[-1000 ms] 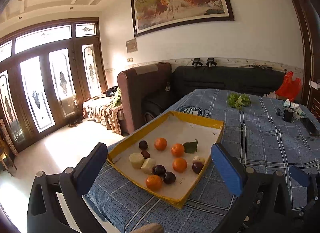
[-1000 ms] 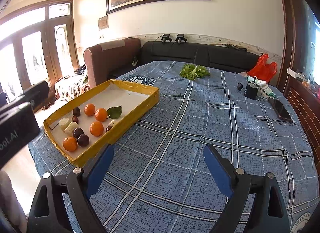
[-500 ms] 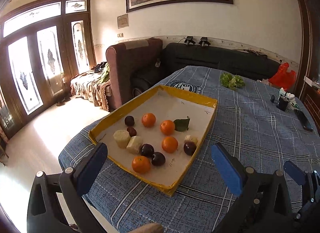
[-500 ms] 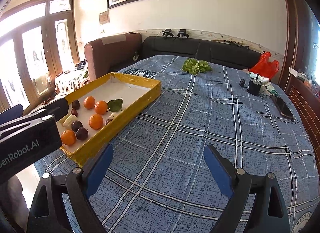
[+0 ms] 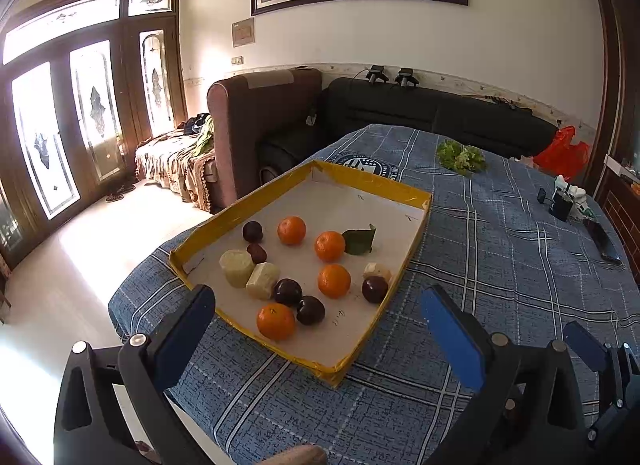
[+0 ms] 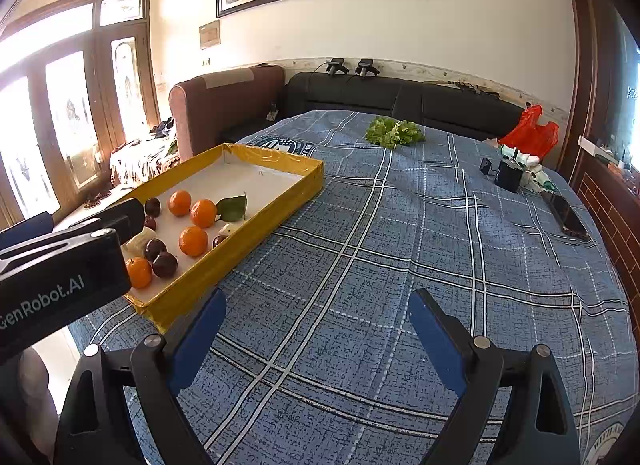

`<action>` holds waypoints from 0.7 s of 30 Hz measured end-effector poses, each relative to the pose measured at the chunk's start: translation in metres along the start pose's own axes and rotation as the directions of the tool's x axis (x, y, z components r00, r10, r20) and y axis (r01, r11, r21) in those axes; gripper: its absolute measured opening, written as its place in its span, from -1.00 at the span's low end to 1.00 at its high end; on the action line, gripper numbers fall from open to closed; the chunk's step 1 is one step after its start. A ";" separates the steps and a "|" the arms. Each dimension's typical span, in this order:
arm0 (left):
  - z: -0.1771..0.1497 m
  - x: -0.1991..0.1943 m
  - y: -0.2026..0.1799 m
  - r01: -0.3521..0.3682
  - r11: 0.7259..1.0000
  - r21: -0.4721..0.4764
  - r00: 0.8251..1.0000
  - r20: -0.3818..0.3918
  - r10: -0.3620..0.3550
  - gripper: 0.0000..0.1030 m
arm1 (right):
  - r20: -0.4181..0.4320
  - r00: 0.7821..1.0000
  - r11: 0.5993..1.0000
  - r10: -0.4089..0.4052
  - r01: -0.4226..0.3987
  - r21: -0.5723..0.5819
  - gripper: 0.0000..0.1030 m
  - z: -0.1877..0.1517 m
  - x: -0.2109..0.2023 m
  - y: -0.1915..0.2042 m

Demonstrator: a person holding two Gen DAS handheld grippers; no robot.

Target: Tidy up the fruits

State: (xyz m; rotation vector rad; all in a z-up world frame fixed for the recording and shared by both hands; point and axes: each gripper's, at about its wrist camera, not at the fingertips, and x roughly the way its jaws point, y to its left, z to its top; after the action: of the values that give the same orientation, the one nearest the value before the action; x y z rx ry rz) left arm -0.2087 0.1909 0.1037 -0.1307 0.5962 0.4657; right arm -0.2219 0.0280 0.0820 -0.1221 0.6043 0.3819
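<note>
The left gripper [image 5: 318, 319] hangs wide open and empty over the near edge of the shallow yellow-taped cardboard tray [image 5: 378, 185], which lies on the blue plaid tablecloth [image 6: 400, 249]. The nearest glossy round orange [image 5: 276, 321] sits right between its blue-padded fingers, with smooth dark plums [image 5: 310, 310] and pale blocky chunks [image 5: 262, 280] just beyond. The right gripper [image 6: 318, 329] is spread open too, empty, over bare woven cloth, the tray off to its left.

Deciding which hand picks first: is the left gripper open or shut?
Open. The left gripper has its blue pads spread wide with nothing between them, aimed at the yellow tray.
</note>
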 end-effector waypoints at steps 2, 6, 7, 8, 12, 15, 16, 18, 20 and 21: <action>-0.001 0.002 0.001 0.003 1.000 -0.005 1.000 -0.009 -0.003 1.00 | 0.000 1.000 1.000 0.001 -0.001 -0.002 0.85 0.000 0.000 0.001; -0.003 0.005 0.002 0.003 1.000 -0.013 1.000 -0.023 -0.003 1.00 | -0.002 1.000 1.000 0.002 -0.002 -0.006 0.86 0.000 0.001 0.002; -0.003 0.005 0.002 0.004 1.000 -0.013 1.000 -0.026 -0.004 1.00 | -0.003 1.000 1.000 0.002 -0.002 -0.006 0.86 0.000 0.001 0.002; -0.002 0.006 0.002 0.004 1.000 -0.013 1.000 -0.026 -0.005 1.00 | -0.004 1.000 1.000 0.003 -0.003 -0.006 0.86 0.000 0.002 0.002; -0.002 0.006 0.002 0.006 1.000 -0.013 1.000 -0.028 -0.006 1.00 | -0.008 1.000 1.000 0.003 -0.003 -0.006 0.86 -0.001 0.003 0.002; -0.002 0.006 0.002 0.006 1.000 -0.012 1.000 -0.029 -0.006 1.00 | -0.010 1.000 1.000 0.004 -0.004 -0.005 0.86 -0.001 0.004 0.003; -0.002 0.006 0.002 0.006 1.000 -0.012 1.000 -0.030 -0.006 1.00 | -0.011 1.000 1.000 0.004 -0.004 -0.005 0.86 -0.001 0.005 0.003; -0.002 0.007 0.002 0.008 1.000 -0.014 0.999 -0.032 -0.008 1.00 | -0.013 1.000 1.000 0.004 -0.004 -0.005 0.86 -0.002 0.006 0.003; -0.002 0.007 0.002 0.007 1.000 -0.012 1.000 -0.031 -0.007 1.00 | -0.014 1.000 1.000 0.004 -0.004 -0.005 0.86 -0.002 0.007 0.003; -0.002 0.007 0.002 0.006 1.000 -0.011 1.000 -0.031 -0.007 1.00 | -0.014 1.000 1.000 0.005 -0.005 -0.005 0.86 -0.002 0.006 0.003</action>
State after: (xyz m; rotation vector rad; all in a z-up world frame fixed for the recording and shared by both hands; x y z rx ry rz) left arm -0.2059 0.1946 0.0978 -0.1508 0.6233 0.4614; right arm -0.2191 0.0323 0.0767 -0.1282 0.6174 0.3875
